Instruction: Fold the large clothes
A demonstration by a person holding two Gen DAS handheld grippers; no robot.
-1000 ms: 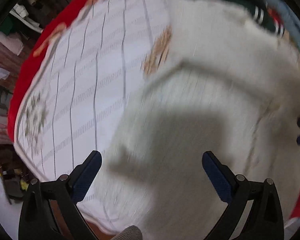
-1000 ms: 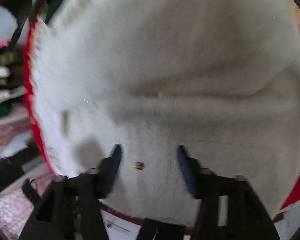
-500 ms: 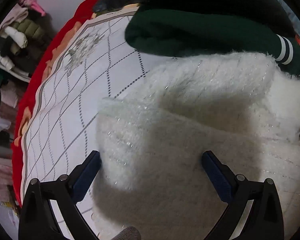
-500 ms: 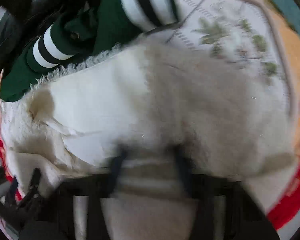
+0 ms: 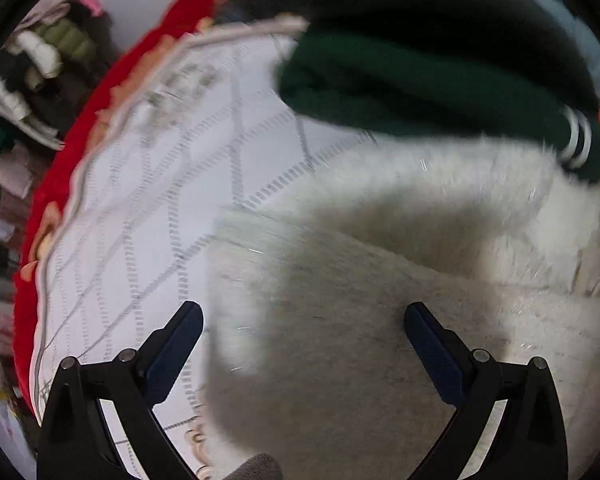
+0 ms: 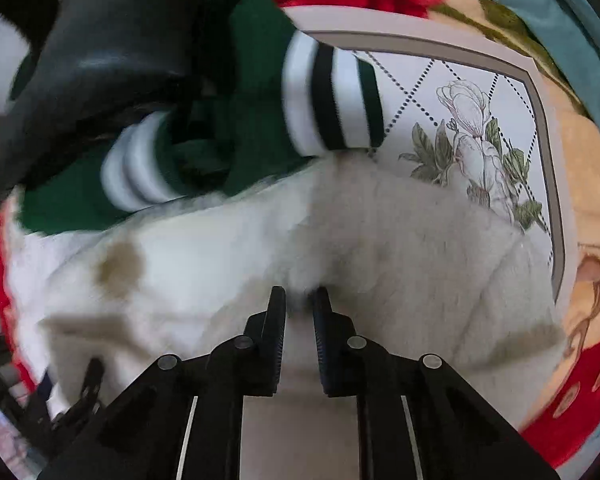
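pinching a ridge of the fluffy white sweater (image 6: 380,248), the right tool (image 6: 299,304) has its jaws nearly closed on the pile; the left tool (image 5: 302,322) gapes wide over the sweater's near-left edge. the sweater lies on the bed (image 5: 148,216), the green garment (image 6: 228,120) beyond.

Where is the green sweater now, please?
In both views the green sweater lies at the far side of the white sweater, touching its far edge, on the white quilt. A black garment lies over it.
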